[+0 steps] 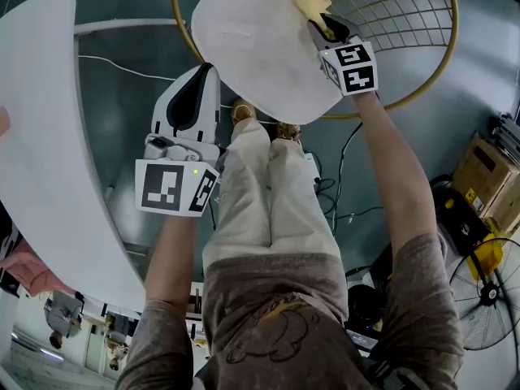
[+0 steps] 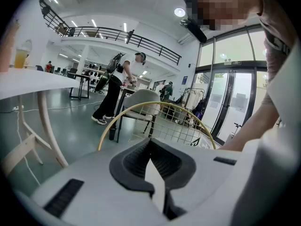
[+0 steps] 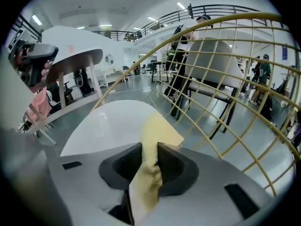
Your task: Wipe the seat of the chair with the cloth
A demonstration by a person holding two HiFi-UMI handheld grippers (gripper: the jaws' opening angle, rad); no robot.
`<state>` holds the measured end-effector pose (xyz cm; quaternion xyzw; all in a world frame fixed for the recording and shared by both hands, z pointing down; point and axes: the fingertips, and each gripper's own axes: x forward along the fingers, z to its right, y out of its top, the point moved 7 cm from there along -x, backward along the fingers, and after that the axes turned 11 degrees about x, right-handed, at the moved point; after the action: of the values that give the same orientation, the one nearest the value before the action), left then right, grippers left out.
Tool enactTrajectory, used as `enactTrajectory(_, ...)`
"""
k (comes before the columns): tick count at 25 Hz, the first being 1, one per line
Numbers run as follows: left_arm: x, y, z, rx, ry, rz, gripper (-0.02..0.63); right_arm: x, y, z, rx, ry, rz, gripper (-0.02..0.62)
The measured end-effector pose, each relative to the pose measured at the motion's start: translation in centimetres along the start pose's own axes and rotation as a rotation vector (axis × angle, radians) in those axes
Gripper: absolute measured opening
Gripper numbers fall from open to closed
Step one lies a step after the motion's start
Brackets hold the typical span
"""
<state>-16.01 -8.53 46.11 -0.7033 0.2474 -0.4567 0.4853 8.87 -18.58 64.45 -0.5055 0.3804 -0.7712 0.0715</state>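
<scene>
The cloth (image 1: pixel 311 5) is being held clamped in the right tool (image 1: pixel 323 24), at the seat's (image 1: pixel 252 51) far corner. In judgement, the cloth is best being kept flat and drawn across the bare seat in overlapping strokes. The left tool (image 1: pixel 203 73) is being held at the seat's near edge, jaws together on nothing. The wire back (image 1: pixel 398 15) beyond the seat is limiting reach; a tabletop (image 1: pixel 41 136) is standing to the seat's left.

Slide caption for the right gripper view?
Right gripper, jaws shut on the yellow cloth, at the edge of the white chair seat.
</scene>
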Motion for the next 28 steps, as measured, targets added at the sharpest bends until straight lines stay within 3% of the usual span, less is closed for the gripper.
enactTrajectory(28,-2.4,-1.7,0.1,-0.024,0.020,-0.009,0.009,0.9,-5.6,-14.7,-0.032,0.275,-0.071,0.114)
